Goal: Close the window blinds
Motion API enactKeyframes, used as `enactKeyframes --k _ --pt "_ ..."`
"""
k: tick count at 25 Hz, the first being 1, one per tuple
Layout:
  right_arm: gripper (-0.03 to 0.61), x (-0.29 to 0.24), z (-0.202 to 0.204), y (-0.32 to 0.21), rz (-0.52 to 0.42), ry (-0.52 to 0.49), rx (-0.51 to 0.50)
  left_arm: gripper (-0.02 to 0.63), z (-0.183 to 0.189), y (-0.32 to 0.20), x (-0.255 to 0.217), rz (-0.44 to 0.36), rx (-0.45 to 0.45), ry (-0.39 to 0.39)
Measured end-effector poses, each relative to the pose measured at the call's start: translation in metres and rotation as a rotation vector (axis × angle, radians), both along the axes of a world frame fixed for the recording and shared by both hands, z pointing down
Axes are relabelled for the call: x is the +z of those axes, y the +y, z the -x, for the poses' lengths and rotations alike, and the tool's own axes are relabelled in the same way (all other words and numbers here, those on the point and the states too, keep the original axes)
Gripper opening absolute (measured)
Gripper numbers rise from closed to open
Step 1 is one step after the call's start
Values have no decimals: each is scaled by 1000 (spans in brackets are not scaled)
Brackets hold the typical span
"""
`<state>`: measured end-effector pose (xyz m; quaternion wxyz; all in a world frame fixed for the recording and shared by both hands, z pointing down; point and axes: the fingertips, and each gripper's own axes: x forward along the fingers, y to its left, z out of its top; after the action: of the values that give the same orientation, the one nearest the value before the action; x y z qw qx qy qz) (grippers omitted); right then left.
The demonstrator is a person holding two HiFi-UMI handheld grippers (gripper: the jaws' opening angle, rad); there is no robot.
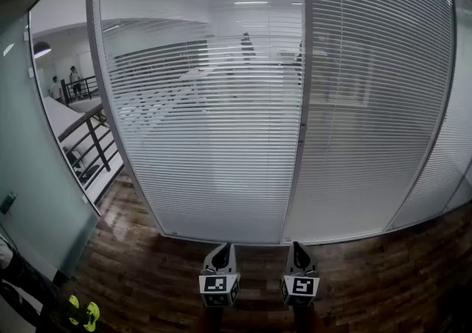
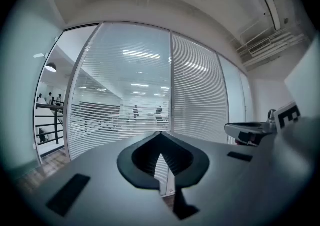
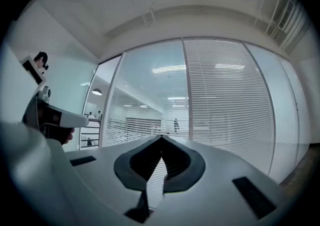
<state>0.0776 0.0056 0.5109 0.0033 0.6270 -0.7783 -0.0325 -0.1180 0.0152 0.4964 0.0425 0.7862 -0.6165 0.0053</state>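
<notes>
So I'm parked facing the big curved glass wall, and the window blinds (image 1: 206, 118) cover pretty much all of it. The grey middle post (image 1: 303, 103) splits them into 2 main panels. Left of the post, the slats are tilted open enough that I can see an office and ceiling lights through them. The right panel (image 1: 376, 103) on the other side of the post looks a lot more opaque. Dark wooden floor (image 1: 369, 280) runs below the post. Far left of the post there's a stair railing (image 1: 92, 140) behind plain glass. My left claw (image 1: 220, 248) sits low, a bit left of the post, tips pressed together with nothing in them. The right claw (image 1: 297, 245) is right under the post, also pinched closed and empty. Both are well apart from the blinds.
</notes>
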Motion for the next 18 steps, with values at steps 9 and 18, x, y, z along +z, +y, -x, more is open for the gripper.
enactKeyframes --k 9,18 --pt "2 0 -7 -3 1 15 0 -6 -10 -3 3 -4 7 -19" --pt "2 -1 -11 -4 1 -6 3 -6 -17 -7 2 -17 25 -39"
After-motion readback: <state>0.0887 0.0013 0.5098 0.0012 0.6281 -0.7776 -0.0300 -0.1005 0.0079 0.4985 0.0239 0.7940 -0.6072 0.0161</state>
